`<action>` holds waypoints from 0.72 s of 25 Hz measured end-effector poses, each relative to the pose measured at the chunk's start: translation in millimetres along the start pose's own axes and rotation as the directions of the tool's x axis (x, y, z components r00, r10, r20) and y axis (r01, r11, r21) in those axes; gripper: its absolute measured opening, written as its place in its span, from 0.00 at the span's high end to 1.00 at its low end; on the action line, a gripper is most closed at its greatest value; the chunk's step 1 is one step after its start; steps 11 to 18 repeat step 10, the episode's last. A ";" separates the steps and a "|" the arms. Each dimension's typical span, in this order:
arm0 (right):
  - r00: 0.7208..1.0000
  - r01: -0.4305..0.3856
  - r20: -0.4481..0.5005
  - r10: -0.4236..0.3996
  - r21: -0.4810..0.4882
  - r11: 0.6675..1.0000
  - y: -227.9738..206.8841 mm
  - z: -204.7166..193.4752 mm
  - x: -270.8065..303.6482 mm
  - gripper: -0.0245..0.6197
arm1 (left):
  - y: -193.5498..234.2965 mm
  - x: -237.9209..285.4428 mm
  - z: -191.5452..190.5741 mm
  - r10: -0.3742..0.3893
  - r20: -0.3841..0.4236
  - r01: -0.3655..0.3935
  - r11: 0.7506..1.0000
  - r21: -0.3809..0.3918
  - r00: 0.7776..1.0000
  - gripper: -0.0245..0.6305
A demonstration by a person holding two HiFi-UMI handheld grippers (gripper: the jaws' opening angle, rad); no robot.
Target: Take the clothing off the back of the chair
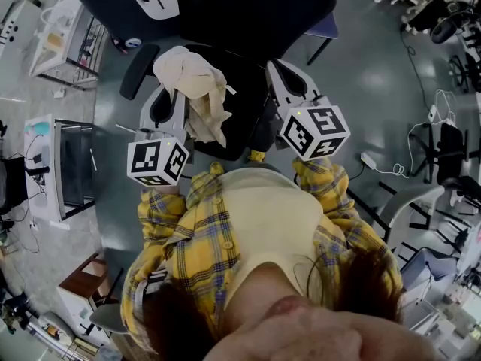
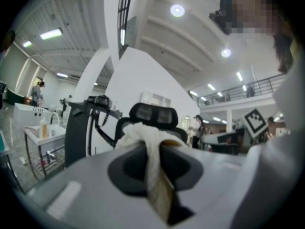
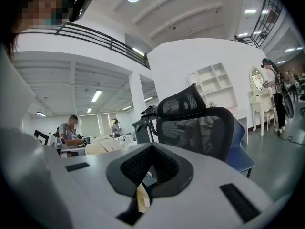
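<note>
A cream garment (image 1: 194,81) is bunched in the air over the black office chair (image 1: 248,21), in front of the person in the yellow plaid shirt. My left gripper (image 1: 174,90) is shut on it. In the left gripper view the cloth (image 2: 143,133) runs down between the jaws of my left gripper (image 2: 153,146), with the chair's headrest (image 2: 153,113) behind it. My right gripper (image 1: 279,72) is level beside the chair and holds nothing. In the right gripper view the right gripper (image 3: 151,148) has its pads together, the mesh chair back (image 3: 195,125) stands ahead, and the garment (image 3: 102,146) shows at the left.
A white desk with a dark shelf unit (image 1: 64,164) stands at the left. A power strip with cables (image 1: 370,160) lies on the grey floor at the right, near other chairs (image 1: 451,145). A blue chair (image 3: 243,154) stands behind the black one. People are working in the background (image 3: 70,132).
</note>
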State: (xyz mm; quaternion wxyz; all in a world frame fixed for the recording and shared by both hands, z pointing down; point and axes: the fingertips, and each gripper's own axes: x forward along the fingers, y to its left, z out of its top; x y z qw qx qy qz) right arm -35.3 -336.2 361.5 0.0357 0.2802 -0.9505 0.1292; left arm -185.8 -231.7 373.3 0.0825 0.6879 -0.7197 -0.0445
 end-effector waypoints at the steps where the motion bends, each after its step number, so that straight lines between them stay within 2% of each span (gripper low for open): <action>1: 1.000 -0.001 -0.001 0.001 0.000 1.000 -0.8 -0.3 -0.4 0.94 | -0.9 0.0 -0.7 0.001 -0.001 -0.001 1.000 0.001 1.000 0.86; 18: 1.000 -0.007 0.000 0.007 0.002 1.000 1.3 0.0 3.0 0.94 | 3.2 -3.5 2.8 0.007 -0.005 -0.007 1.000 0.017 1.000 0.86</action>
